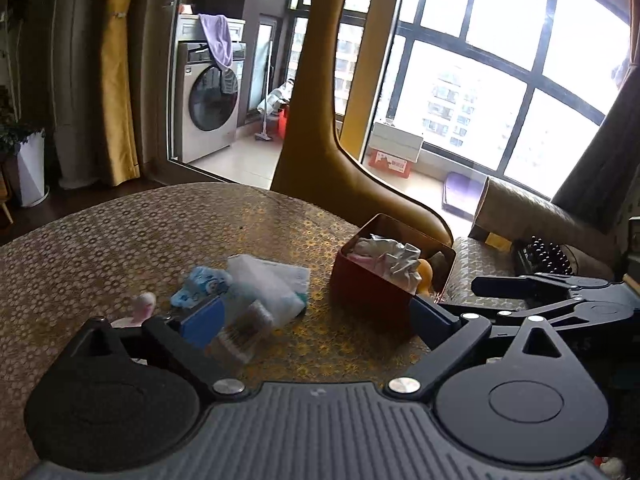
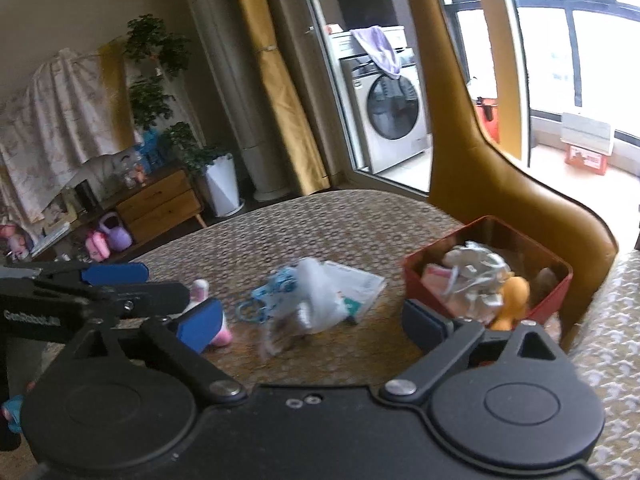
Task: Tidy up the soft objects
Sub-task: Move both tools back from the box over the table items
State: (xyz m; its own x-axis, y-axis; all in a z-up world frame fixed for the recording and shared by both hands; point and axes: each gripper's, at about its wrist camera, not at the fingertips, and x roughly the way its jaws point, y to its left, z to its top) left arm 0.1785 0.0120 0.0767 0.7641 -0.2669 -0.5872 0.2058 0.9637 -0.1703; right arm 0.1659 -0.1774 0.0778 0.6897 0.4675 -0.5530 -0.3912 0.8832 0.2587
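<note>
In the left wrist view, the left gripper [image 1: 316, 322] spreads its blue-padded jaws wide across the lower frame, released, with nothing between the pads. At lower left, just beyond its left pad, a small pink-and-white toy [image 1: 143, 306] lies on the patterned round table [image 1: 120, 232]. To its right, at centre, sits a loose pile: a light blue soft toy [image 1: 202, 284], a crumpled clear plastic bag [image 1: 264, 288] over a white-and-green packet [image 1: 298, 278], and a blurred brownish item [image 1: 246, 330] nearest the camera. Right of centre stands the red box [image 1: 368, 292], filled with pale crumpled cloth [image 1: 388, 258] and an orange toy [image 1: 425, 274] at its near corner. Behind the box rises a tall mustard chair back [image 1: 316, 120]. At the right edge the right gripper [image 1: 504, 284] reaches in level, jaws parted.

In the right wrist view, the left gripper [image 2: 120, 284] enters from the left edge, blue pad uppermost. The right gripper [image 2: 312, 324] fills the lower frame, jaws wide and empty. The pink toy [image 2: 204, 300] lies beside its left pad, the blue toy [image 2: 276, 288] and bag [image 2: 320, 296] at centre, and the red box [image 2: 548, 304] at right, the orange toy [image 2: 514, 300] leaning on its near wall just beyond the right pad.
</note>
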